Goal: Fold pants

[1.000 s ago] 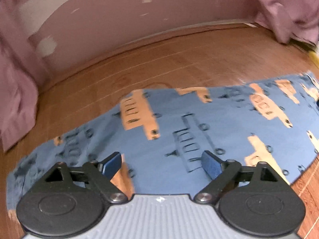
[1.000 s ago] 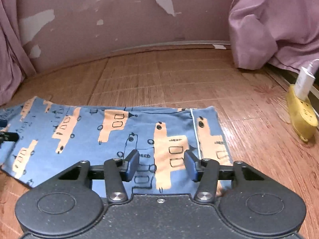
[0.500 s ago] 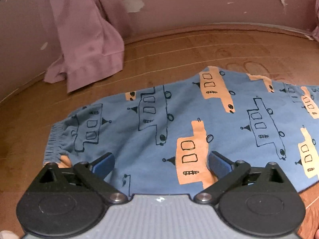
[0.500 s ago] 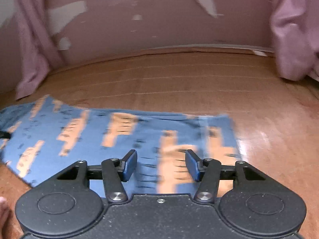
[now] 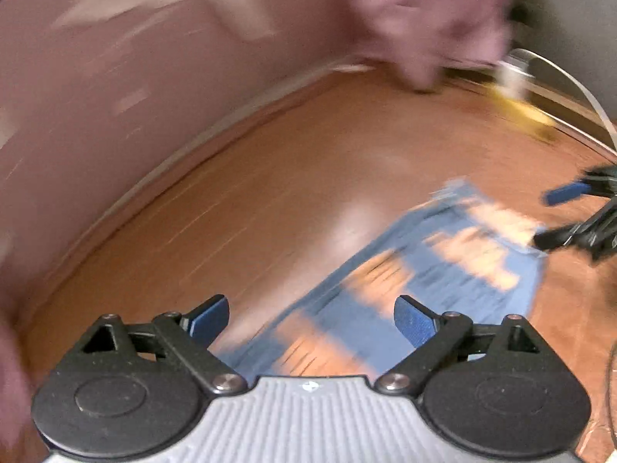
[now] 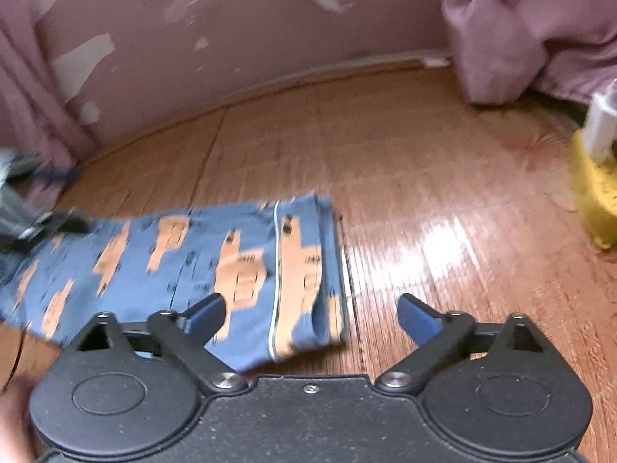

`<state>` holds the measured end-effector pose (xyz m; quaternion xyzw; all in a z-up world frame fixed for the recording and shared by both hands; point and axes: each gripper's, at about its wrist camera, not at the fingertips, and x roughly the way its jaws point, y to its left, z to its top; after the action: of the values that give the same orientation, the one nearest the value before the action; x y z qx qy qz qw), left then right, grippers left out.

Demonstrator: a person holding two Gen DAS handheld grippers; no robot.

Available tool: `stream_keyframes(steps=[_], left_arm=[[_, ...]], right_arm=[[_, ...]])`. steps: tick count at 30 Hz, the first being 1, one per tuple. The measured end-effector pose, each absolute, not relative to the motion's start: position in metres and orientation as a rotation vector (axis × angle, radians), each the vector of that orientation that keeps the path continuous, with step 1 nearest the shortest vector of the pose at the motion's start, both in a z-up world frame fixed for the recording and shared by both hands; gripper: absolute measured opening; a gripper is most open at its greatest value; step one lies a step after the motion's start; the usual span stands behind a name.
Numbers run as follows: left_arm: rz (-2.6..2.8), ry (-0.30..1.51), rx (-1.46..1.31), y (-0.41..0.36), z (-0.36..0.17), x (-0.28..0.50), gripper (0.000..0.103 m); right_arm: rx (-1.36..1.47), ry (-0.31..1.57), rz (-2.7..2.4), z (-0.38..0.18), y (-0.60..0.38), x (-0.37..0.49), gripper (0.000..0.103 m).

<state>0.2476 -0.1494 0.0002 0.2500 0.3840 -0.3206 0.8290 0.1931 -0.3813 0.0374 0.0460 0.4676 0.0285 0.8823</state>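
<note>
Pants point(image 6: 181, 270), blue with orange vehicle prints, lie flat on the wooden floor point(image 6: 443, 177), folded lengthwise into a long strip, their white-piped end nearest my right tool point(image 6: 310, 314). That tool is spread wide now, its blue pads apart with nothing between them; half a second ago the pads stood much closer together over the fabric. Its left pad hangs over the cloth and its right pad over bare floor beside the strip's end. My left tool point(image 5: 312, 318) is spread wide too, gripping nothing, as it was before. Its view has swung: earlier it looked down on the waistband end, and now, heavily blurred, it shows the pants point(image 5: 435, 281) running away toward the right, with the right tool point(image 5: 578, 216) at their far end. From the right view the left tool point(image 6: 34, 216) shows as a blur at the strip's far left end. A yellow power strip point(image 6: 594, 200) with a white plug sits at the floor's right edge, beside the mauve curtain point(image 6: 532, 27) by the peeling wall point(image 6: 231, 31).
</note>
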Motion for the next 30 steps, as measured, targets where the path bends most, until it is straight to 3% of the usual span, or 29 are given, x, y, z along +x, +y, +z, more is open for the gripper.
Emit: stream_keyframes(steps=[4,11,17,22,23,26,30], left_arm=[[-0.898,0.793,0.697,-0.228,-0.004,0.266,0.099],[-1.026,0.938,0.648,-0.292,-0.043,0.311,0.099],[-1.088,1.004,0.591,-0.3,-0.06,0.33,0.074],[-1.122,1.009,0.564,-0.301,-0.062,0.332,0.047],[-1.134,1.008,0.561,-0.3,-0.062,0.331,0.038],[-1.134,0.996,0.56,-0.301,-0.061,0.328,0.031],[-1.099,1.001,0.504,-0.299,-0.058,0.332,0.024]], right_arm=[[0.124,0.996,0.122,0.037,-0.398,0.189,0.102],[0.343,0.984,0.242,0.033,-0.413,0.194,0.097],[0.406,0.997,0.229,0.027,-0.416,0.191,0.067],[0.41,0.994,0.141,0.027,-0.422,0.187,0.025],[0.405,0.994,0.133,0.027,-0.423,0.187,0.024],[0.406,0.99,0.123,0.027,-0.423,0.185,0.022],[0.371,0.974,0.122,0.031,-0.422,0.181,0.007]])
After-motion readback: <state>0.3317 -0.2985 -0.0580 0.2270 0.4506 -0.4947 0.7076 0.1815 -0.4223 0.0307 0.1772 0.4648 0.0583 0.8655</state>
